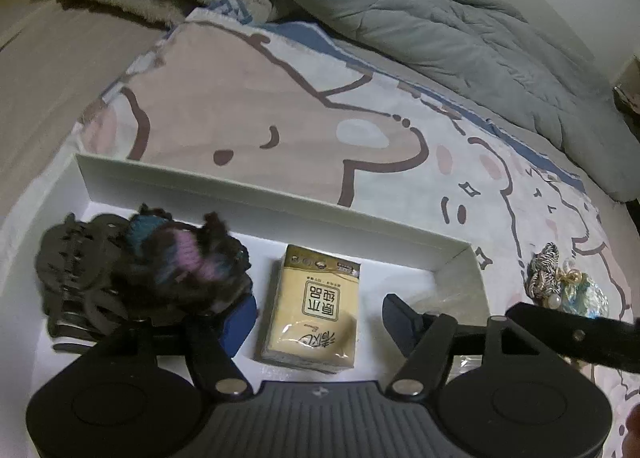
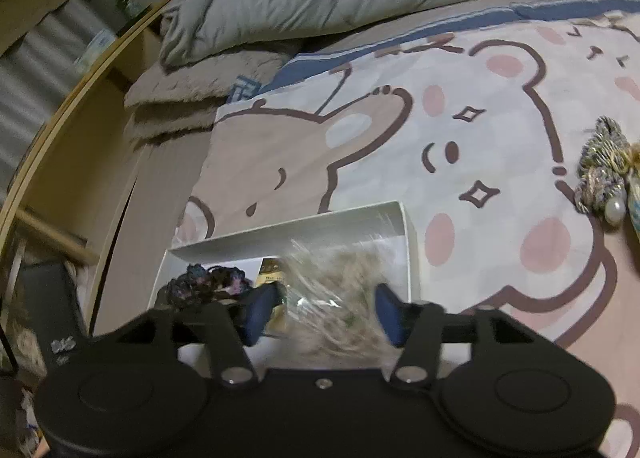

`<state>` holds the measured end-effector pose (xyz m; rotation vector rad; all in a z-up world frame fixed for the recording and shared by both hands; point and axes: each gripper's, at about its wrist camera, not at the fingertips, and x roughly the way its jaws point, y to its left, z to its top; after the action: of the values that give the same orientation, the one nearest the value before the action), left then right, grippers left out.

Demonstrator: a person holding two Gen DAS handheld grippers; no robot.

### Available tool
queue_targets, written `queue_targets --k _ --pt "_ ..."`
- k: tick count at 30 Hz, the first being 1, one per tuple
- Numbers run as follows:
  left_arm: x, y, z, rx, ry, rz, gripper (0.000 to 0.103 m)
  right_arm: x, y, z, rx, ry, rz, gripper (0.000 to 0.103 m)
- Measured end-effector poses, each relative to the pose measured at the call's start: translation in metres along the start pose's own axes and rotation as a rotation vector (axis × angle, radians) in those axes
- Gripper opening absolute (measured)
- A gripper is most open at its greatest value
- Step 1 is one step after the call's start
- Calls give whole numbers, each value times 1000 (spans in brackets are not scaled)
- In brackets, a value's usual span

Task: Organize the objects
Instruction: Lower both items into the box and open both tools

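Left claw (image 1: 320, 314) spread wide over yellow rectangular tissue pack (image 1: 312, 310) in white cardboard box (image 1: 256, 194), long axis pointing away; right claw (image 2: 326, 312) pinching blurry clear crinkly plastic packet (image 2: 336, 298).

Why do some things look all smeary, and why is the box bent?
Left wrist view: the dark scrunchie is smeared by motion, while the tissue pack stays sharp. Right wrist view: the crinkly clear bag between the right tool fingers is blurred; the fisheye lens bends the white box edges. Both are dim.
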<state>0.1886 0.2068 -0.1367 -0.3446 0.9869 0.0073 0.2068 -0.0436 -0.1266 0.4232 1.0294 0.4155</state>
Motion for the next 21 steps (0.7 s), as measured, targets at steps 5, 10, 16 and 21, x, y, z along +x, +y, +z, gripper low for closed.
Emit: queue_targets --k 5,10,16,21 --pt "-14 0 -1 17 -14 18 71 -7 0 -1 -42 -18 -34 60" --pt "-23 -1 -4 21 -16 24 71 -15 -2 -3 -50 -22 -38 60" --pt "-33 -10 -7 39 -14 24 71 -23 1 -6 -70 -30 -37 60" --pt "-45 -20 -10 51 -33 26 71 -32 5 -10 -104 -37 -39 60"
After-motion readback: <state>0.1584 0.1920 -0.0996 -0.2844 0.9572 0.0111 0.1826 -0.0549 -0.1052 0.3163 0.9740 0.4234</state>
